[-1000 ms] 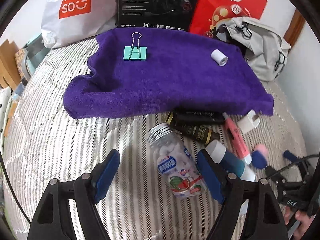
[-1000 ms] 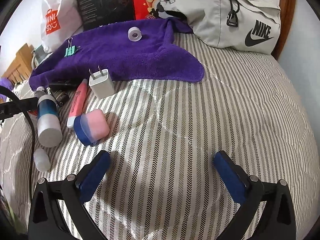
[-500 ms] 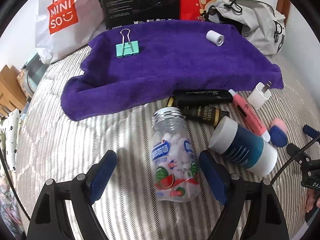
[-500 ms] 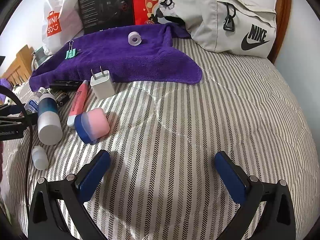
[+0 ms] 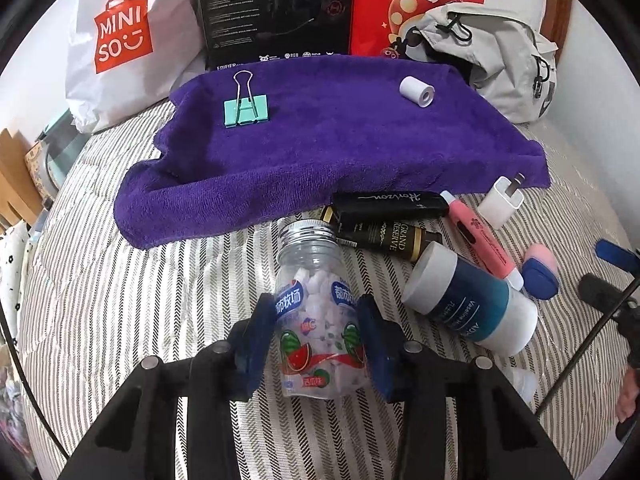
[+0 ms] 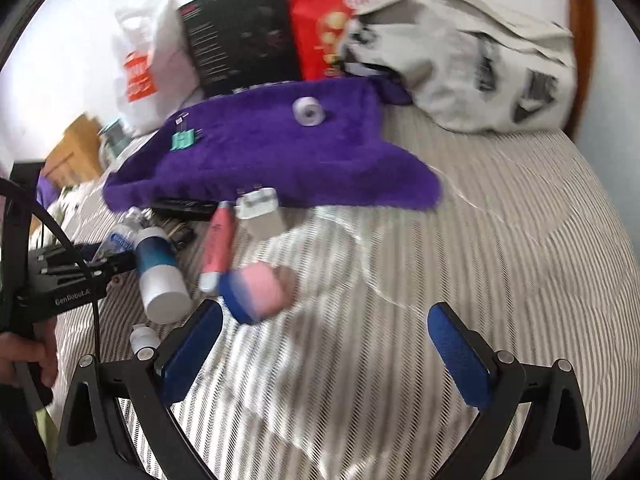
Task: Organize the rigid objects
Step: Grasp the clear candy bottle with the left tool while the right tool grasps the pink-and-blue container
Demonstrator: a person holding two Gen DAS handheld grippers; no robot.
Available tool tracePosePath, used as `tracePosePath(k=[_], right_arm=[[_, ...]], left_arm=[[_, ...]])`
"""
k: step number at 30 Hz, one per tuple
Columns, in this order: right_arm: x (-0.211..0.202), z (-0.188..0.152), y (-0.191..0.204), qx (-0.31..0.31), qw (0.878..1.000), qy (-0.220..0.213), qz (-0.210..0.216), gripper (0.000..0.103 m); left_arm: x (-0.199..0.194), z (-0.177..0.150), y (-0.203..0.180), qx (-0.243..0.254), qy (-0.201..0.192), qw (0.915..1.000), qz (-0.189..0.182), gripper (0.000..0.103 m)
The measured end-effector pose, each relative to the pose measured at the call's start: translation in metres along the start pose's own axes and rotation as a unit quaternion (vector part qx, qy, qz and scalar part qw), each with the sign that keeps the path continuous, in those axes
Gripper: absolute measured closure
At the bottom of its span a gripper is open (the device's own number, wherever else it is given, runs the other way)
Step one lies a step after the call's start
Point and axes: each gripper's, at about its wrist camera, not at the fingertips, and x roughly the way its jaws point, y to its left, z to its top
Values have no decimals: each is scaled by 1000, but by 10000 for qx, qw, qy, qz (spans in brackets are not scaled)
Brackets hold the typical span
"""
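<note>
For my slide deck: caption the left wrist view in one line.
Left gripper jaws closed on a candy bottle lying on a striped bed, purple towel beyond.

Striped bedspread (image 5: 120, 320), white wall (image 5: 24, 64), wooden headboard (image 6: 576, 8)

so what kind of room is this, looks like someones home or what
Most likely a bedroom at home. Everything sits on a bed with a striped quilt, a wooden headboard shows behind the grey backpack, and a shopping bag leans against the wall.
</note>
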Motion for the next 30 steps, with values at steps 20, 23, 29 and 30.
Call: tracePosePath(k=[20, 23, 29, 30], right_arm=[[35, 5, 26, -778, 9969, -23, -144, 53], [33, 4, 25, -670, 9976, -39, -194, 64], [30, 8, 18, -531, 9984, 138, -147, 65], [29, 8, 16, -515, 9984, 180, -145, 65]], left_arm=[[0, -4, 22, -132, 55, 9999, 14, 63], [0, -4, 19, -117, 42, 9999, 12, 63], [-2, -5, 26, -241, 8, 9997, -31, 63], [-3, -5, 29, -274, 3, 9996, -42, 63]])
